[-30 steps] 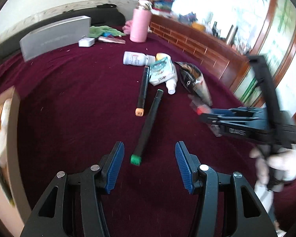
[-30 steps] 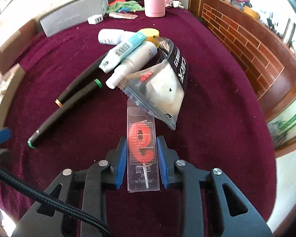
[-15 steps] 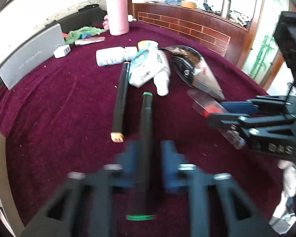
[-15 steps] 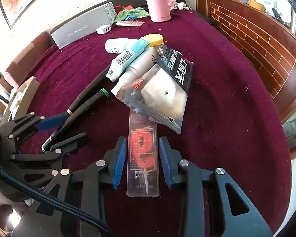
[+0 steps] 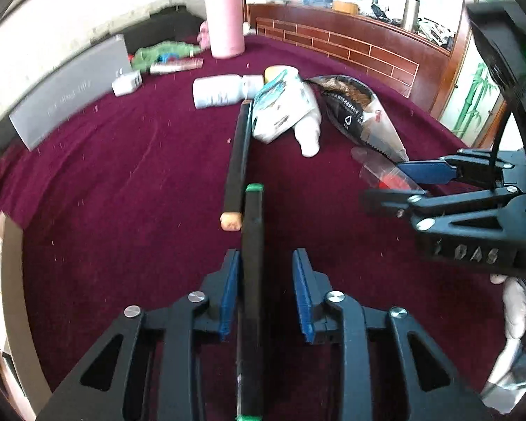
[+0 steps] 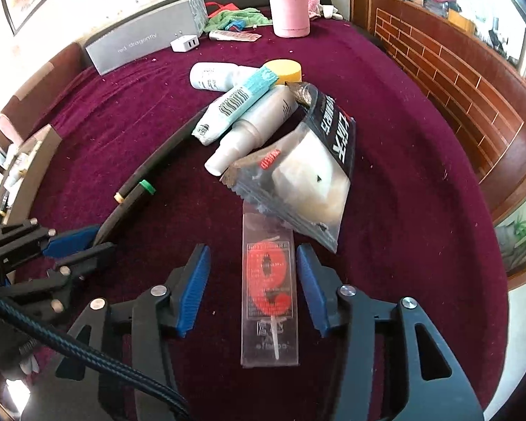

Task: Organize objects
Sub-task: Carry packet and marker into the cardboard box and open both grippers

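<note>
Green marker (image 5: 253, 273) shifted btwn L gripper (image 5: 266, 291) jaws, opening.

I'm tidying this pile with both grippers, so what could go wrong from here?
1. The left gripper is opening around the green-capped marker, which touches only one pad, so it could roll against the orange-capped marker.
2. The right gripper is opening, no longer pinching the candle packet, whose far end sits under the snack bag; pulling may drag it.

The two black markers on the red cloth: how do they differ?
The green-capped marker lies between the left claw's pads; the orange-capped marker lies free beside it. The green-capped one sits nearer that claw; the orange-capped one reaches back to the white tube. Both are long, black and flat on the cloth.
</note>
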`<state>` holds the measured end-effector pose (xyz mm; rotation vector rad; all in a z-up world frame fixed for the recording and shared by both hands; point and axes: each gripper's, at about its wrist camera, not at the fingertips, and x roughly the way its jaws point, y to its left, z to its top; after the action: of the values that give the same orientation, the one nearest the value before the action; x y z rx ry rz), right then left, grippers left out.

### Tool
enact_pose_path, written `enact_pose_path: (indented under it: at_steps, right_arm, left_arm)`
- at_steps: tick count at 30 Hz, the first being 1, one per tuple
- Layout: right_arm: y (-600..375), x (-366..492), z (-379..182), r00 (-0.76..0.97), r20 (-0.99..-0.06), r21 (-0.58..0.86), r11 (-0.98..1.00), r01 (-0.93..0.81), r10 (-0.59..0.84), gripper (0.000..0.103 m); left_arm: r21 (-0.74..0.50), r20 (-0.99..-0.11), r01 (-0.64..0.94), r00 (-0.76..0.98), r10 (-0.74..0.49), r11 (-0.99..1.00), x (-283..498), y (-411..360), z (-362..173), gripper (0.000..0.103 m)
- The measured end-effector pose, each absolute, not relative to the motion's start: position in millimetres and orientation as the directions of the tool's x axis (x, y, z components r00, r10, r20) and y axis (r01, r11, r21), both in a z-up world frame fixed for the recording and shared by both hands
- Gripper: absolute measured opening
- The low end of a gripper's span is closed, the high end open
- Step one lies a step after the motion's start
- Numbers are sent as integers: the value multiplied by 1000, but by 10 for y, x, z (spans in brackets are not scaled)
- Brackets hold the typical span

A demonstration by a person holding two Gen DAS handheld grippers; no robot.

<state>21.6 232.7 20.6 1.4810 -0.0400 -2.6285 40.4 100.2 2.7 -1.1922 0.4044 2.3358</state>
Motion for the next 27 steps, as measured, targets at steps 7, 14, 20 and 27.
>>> enact_pose_path:
  at_steps: [7,14,20,27]
  right_arm:
    - [2342,272,242,-522,-841,97,-989,110,-140,26]
    - [2272,453,383,-533,-796,240,-958,156,-286,26]
    - [1940,574,562,-539,-761,264,-932,249,-360,26]
    - [1554,653,707,-546,-739,249,-913,323,-394,26]
  left_arm:
    - [-161,-791,-497,-452,413,-853,538,572,160,11]
    - [-306,-690,-436,-511,513,-846,798,-6,433,11]
    - [-419,-589,-377,-580,563,-826,936,-523,573,11]
    - [-468,-490,-343,-666,563,-814,1118,-994,716,12]
